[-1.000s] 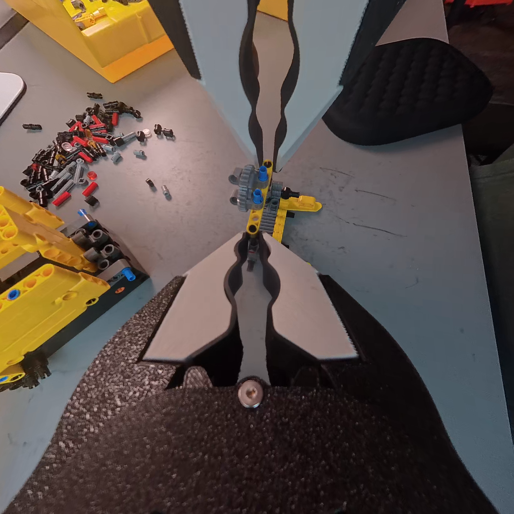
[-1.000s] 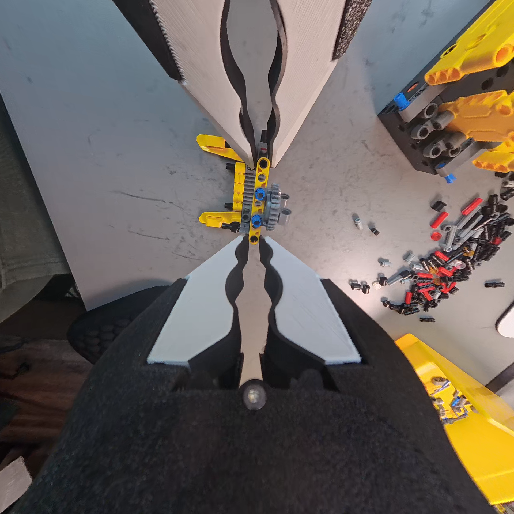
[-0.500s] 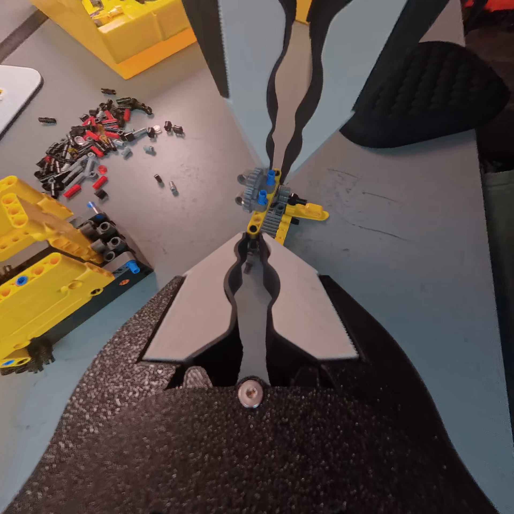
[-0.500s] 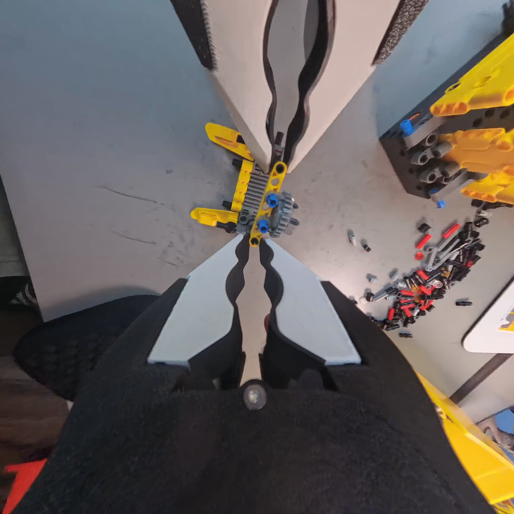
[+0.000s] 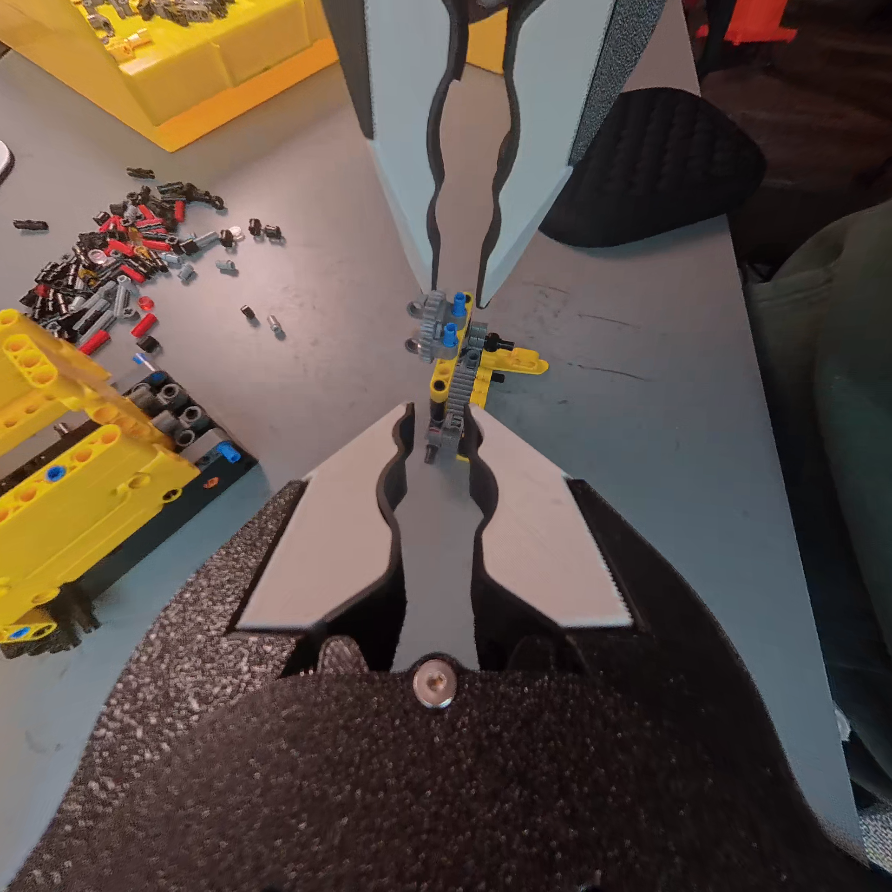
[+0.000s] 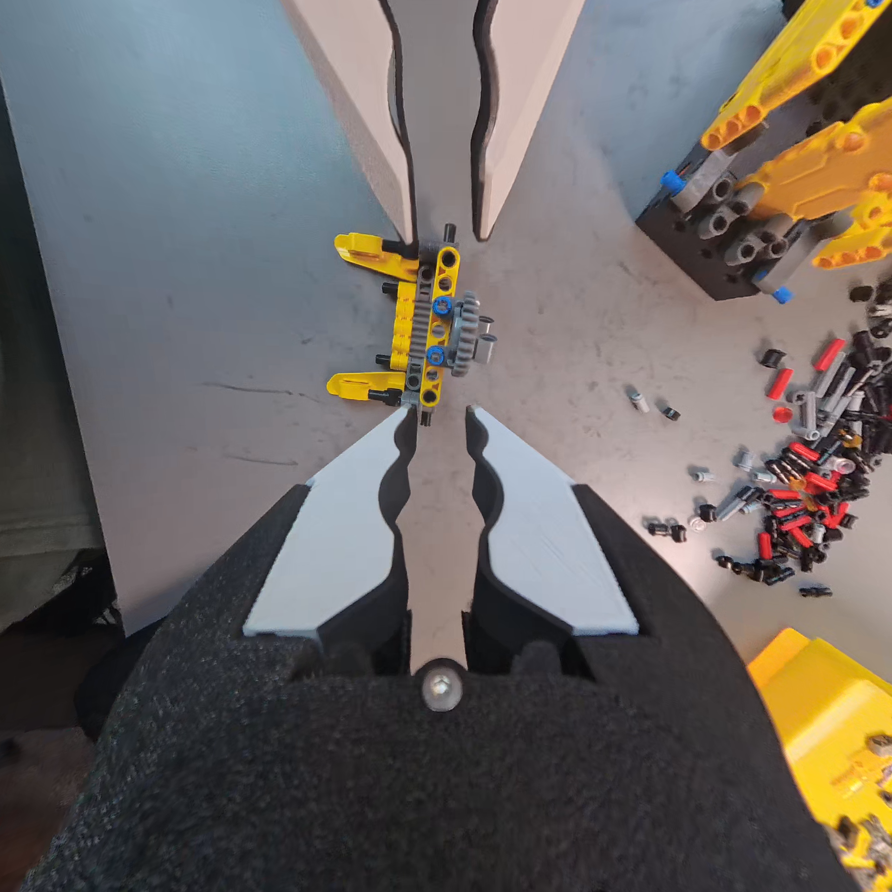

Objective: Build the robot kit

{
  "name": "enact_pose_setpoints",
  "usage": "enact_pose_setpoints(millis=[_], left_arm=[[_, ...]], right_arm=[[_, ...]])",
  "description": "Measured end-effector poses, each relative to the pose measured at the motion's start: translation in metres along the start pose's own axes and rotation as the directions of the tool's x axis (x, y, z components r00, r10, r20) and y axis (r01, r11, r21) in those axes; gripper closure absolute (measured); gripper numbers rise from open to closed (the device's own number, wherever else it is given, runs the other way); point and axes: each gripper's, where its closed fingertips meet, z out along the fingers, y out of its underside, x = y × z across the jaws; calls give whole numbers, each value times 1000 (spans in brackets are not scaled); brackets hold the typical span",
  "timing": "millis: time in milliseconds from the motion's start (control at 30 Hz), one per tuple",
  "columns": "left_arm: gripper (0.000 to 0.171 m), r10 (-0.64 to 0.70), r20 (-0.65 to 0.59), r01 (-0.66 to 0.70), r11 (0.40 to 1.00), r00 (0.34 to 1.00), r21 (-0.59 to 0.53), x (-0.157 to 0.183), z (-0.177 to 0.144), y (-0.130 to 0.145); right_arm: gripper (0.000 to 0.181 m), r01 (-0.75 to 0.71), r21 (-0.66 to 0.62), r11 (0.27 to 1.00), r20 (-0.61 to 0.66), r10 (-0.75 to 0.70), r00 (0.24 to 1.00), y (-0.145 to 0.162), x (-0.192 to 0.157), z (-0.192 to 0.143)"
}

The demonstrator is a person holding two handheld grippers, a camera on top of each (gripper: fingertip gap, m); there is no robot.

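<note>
Left gripper (image 5: 440,408): its jaws are standing apart, flanking one end of the small gear assembly (image 6: 437,328) without clamping it.
Right gripper (image 6: 439,409): it is also gaping, one finger touching or just beside the assembly's other end.
Assembly: this yellow beam with grey gear, rack and blue pins is sitting between both grippers, near the table (image 6: 193,217) edge by the black seat (image 5: 651,169); neither is gripping it.
Surroundings: loose pins (image 6: 811,473) are lying towards the opposite side, beside a larger yellow-and-black model (image 5: 72,482); a yellow bin (image 5: 193,82) is sitting at a far corner.
</note>
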Motion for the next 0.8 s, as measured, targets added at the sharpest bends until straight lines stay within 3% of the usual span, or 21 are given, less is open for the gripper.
enact_pose_setpoints(millis=[33, 300, 433, 533, 567, 633, 800], left_arm=[[152, -5, 0, 5, 1000, 1000, 6, -2, -4, 0], [151, -10, -2, 10, 999, 1000, 41, -9, -8, 1], [151, 36, 4, -36, 999, 999, 41, -2, 2, -1], [155, 35, 5, -35, 999, 999, 32, 3, 12, -1], [164, 28, 11, -28, 999, 1000, 22, 2, 15, 0], [165, -26, -19, 27, 999, 999, 28, 3, 18, -1], [165, -151, -67, 154, 987, 986, 39, -3, 20, -3]], right_arm=[[160, -17, 26, 1000, -5, 17, 1000, 1, 0, -3], [135, -230, 268, 936, 43, 227, 973, 11, -5, -4], [130, -231, 426, 875, 3, 254, 967, 3, -3, -3], [136, -243, 518, 820, -8, 289, 957, -4, 0, -5], [140, -242, 534, 810, -13, 294, 956, -5, 1, -5], [153, -238, 571, 786, -7, 295, 955, -9, 1, -7], [171, -236, 537, 810, -16, 290, 957, -5, 3, -1]])
